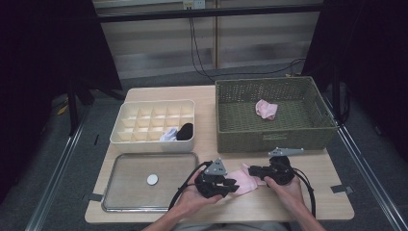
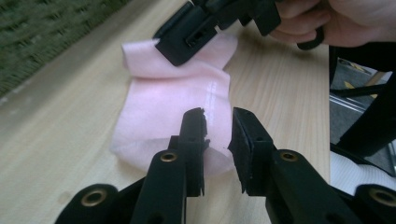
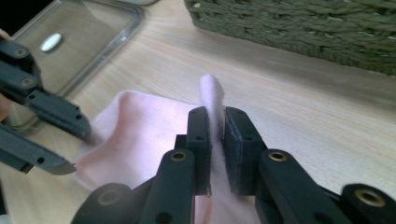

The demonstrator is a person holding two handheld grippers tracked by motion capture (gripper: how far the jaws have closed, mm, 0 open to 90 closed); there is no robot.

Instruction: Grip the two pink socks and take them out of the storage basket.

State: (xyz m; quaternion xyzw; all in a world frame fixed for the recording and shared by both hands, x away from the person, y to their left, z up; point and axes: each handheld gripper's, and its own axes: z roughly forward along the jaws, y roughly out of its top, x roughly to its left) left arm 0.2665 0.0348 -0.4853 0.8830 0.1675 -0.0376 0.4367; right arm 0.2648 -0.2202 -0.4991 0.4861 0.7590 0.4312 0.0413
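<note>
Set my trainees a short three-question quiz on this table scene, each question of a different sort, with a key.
1. True or false: a pink bundle lies inside the woven basket.
2. What rests on the clear tray? A) a white disc B) a glove C) a spoon
3. Which cloth item lies on the table between the left gripper and the right gripper?
Key: 1 true. 2 A. 3 the pink sock.
</note>
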